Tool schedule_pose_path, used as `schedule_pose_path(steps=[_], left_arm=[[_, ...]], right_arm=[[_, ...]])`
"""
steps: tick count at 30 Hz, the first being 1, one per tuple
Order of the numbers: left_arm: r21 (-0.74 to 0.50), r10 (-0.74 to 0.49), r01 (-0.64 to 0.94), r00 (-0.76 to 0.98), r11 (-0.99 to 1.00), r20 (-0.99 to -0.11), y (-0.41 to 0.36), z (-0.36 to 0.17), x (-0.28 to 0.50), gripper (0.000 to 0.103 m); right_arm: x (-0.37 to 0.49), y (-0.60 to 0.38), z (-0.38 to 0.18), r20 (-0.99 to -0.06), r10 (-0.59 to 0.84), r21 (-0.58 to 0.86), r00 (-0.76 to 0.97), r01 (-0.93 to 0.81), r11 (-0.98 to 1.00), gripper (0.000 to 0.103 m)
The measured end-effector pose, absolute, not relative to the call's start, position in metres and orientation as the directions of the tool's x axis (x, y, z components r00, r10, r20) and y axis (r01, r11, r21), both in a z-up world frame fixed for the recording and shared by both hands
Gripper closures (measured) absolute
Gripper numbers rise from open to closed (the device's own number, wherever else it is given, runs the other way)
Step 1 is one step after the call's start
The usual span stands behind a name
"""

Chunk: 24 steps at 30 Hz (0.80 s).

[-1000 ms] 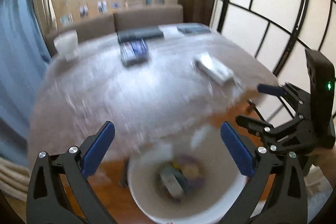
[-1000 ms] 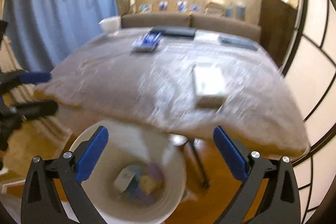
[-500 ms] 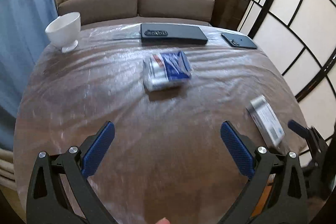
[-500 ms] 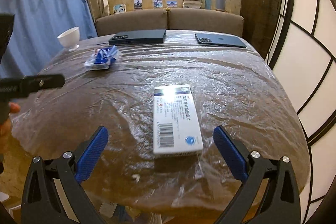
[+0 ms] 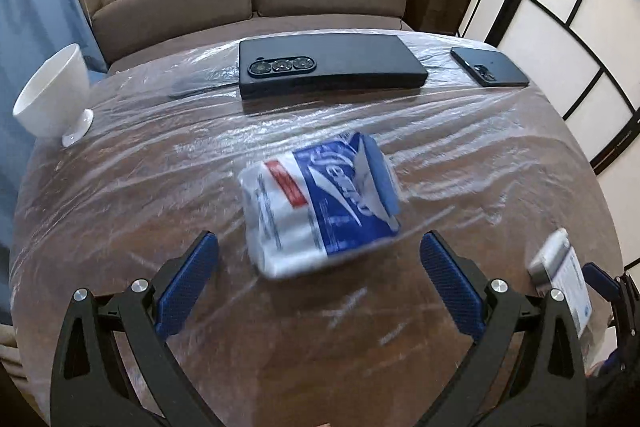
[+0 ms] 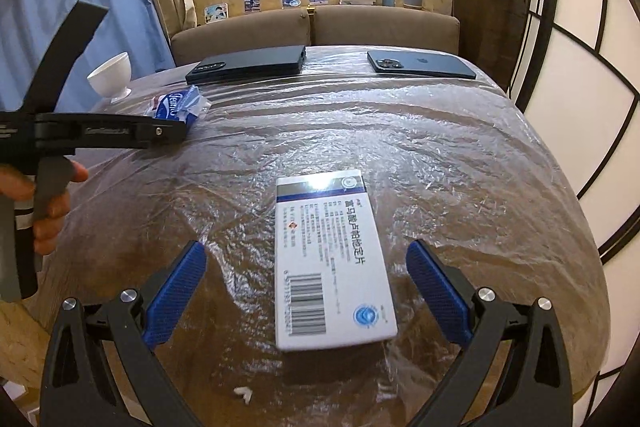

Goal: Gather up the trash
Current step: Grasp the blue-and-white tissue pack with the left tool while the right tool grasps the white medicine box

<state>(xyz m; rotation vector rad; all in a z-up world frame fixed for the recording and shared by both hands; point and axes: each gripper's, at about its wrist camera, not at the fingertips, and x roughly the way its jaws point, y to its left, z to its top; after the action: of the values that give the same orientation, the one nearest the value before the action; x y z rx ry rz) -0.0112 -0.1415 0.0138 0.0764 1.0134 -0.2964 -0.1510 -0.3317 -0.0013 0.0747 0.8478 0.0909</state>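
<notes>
You are holding the left gripper [image 5: 318, 279] spread wide, empty, low in the frame, with the blue-and-white tissue pack [image 5: 320, 211] lying centre frame just beyond its tips; its lettering is blurred. Your right gripper [image 6: 306, 285] is also gaping, straddling the white medicine box [image 6: 332, 263] with its barcode and Chinese print. Both are lying on the plastic-covered desk [image 6: 460, 163]. Farther up, a black case [image 5: 328, 65] and a phone [image 6: 420, 64] are resting flat, and a white bowl [image 5: 52, 97] is sitting at upper left.
</notes>
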Motion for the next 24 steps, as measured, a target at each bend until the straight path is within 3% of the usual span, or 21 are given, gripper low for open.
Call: schedule_pose_path(steps=[8, 11, 16, 24], left_arm=[[-0.066, -0.207, 0.288, 0.493, 0.955, -0.845, -0.147, 0.010, 0.004, 0.002], [-0.062, -0.211, 0.295, 0.505, 0.954, -0.837, -0.147, 0.011, 0.004, 0.002], [-0.031, -0.196, 0.306, 0.526, 0.952, -0.828, -0.149, 0.009, 0.002, 0.002], [-0.001, -0.189, 0.323, 0.551, 0.946, -0.813, -0.152, 0.010, -0.002, 0.016]], right_arm=[[-0.145, -0.340, -0.005, -0.731, 0.110, 0.123, 0.674, -0.028, 0.992, 0.005], [-0.144, -0.338, -0.005, -0.728, 0.090, 0.096, 0.679, -0.029, 0.995, 0.015], [-0.144, -0.338, -0.007, -0.722, 0.071, 0.068, 0.688, -0.031, 0.997, 0.022], [-0.143, -0.333, -0.006, -0.721, 0.074, 0.038, 0.689, -0.067, 0.997, 0.039]])
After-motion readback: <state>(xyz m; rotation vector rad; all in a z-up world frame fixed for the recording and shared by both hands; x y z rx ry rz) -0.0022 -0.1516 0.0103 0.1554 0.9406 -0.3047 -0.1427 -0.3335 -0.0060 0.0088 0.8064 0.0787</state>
